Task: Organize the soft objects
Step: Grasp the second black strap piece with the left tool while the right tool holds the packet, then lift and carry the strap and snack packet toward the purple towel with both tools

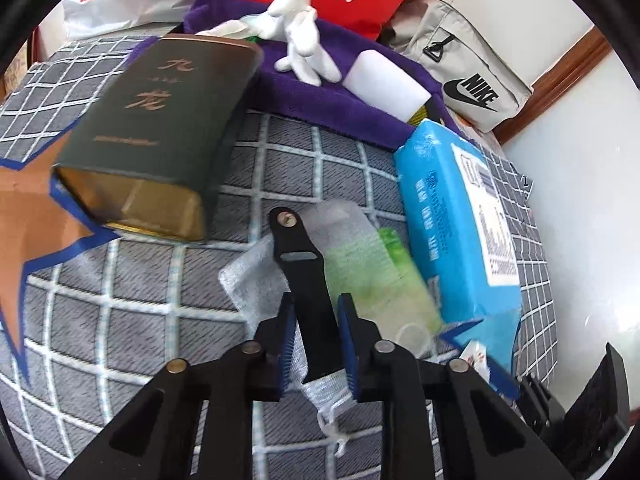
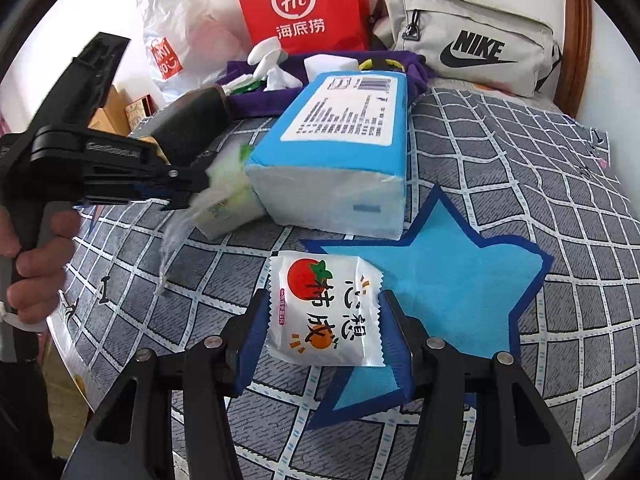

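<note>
On the bed, a grey checked blanket (image 2: 500, 152) is spread out with a blue star (image 2: 444, 276) and an orange star (image 1: 36, 216) on it. At the back sits a purple cloth tray (image 1: 336, 100). White gloves (image 1: 304, 40) and a white block (image 1: 388, 84) rest on the purple cloth. Behind it stand a red paper bag (image 2: 304, 4), a white plastic bag (image 2: 180, 28) and a grey Nike bag (image 2: 472, 40).

A dark green tin (image 1: 160, 128) lies tipped on its side with its open gold mouth facing forward. I cannot tell if anything is inside. A big blue tissue pack (image 2: 336, 156) lies near the middle of the blanket.

Beside the tissue pack is a thin mesh pouch (image 1: 256, 276) with a green and white pack (image 1: 372, 276) inside it. The left hand-held gripper (image 1: 316, 340) has its blue pads (image 1: 286, 344) pulled close on a black clip (image 1: 304, 280) over the pouch. The right wrist view shows this gripper's tip at the pouch, and the pouch is blurry.

The right hand-held gripper (image 2: 326, 336) squeezes a small white snack packet (image 2: 324, 312) from both sides. The packet has a red fruit picture on it. It is held above the edge of the blue star, just in front of the tissue pack.
</note>
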A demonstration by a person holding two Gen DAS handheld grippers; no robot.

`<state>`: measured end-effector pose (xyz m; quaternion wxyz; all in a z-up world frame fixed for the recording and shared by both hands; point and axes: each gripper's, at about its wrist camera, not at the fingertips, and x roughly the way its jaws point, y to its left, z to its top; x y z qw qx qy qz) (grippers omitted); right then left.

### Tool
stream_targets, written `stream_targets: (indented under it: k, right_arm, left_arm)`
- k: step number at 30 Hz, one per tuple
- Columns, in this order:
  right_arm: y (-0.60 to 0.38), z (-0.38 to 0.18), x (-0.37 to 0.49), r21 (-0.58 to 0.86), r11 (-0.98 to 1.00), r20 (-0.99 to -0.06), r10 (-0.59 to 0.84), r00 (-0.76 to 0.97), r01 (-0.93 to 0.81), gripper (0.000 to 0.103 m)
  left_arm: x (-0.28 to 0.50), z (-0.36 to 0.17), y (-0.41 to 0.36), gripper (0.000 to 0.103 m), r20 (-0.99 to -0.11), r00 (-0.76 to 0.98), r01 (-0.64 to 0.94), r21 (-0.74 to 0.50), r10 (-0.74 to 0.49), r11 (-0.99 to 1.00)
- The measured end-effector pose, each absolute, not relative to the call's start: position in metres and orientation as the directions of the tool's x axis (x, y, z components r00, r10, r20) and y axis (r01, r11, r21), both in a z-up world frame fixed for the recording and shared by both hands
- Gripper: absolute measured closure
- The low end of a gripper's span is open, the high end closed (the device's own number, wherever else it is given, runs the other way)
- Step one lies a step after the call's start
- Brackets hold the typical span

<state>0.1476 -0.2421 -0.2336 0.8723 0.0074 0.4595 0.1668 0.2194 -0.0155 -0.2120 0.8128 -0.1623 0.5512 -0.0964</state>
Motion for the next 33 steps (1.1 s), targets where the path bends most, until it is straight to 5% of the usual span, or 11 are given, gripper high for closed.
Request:
stream_targets:
  k: [18,23,30,33]
  right_arm:
    - [-0.24,-0.232,0.144,0.126,0.964,-0.815,0.235,0.53,-0.233,0.044]
    - [-0.242,-0.23,0.146,0.115,0.972,-0.817,0.21,0.537,-0.204,0.043]
    - [-0.236,-0.238,0.144,0.081,0.968,-0.815,0.202,0.542,-0.239,0.023]
    - [-0.228,-0.24,0.142,0.011,0.966,-0.81,0.16,0.564,-0.258,0.023]
  left_arm:
    - [0.179,-0.2,0.035,0.091,-0.879,0.405,-0.003,-0.275,-0.251,0.961]
    - [0.19,-0.201,0.005,0.068,-0.877,0.421,0.074,-0.221,-0.232,0.972]
    - [0.202,-0.218,-0.02,0.067,-0.897,0.427,0.108,-0.078,-0.117,0.991]
    - [0.204,-0.22,-0.029,0.074,-0.888,0.456,0.12,-0.008,-0.063,0.993]
